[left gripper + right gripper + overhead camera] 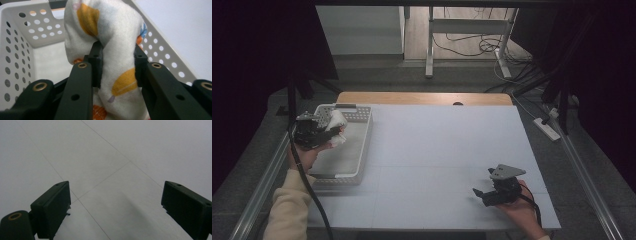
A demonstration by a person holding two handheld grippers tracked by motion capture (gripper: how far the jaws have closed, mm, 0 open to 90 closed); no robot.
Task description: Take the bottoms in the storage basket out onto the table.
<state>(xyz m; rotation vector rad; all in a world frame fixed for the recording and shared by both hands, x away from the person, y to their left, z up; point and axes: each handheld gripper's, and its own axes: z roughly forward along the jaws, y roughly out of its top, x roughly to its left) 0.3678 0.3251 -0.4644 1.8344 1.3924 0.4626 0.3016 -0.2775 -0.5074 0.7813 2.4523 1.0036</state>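
White cloth (110, 47), orange leaf print, bunched and pinched in left gripper (116, 67) above perforated basket (22, 50); right gripper (115, 202) wide open, empty.

On the table (437, 150), the basket (354, 150) sits at the left edge. The left gripper (329, 134) hangs over the basket's inside with the cloth (110, 50) between its jaws. The right gripper (477, 192) rests well apart, near the table's front right corner.
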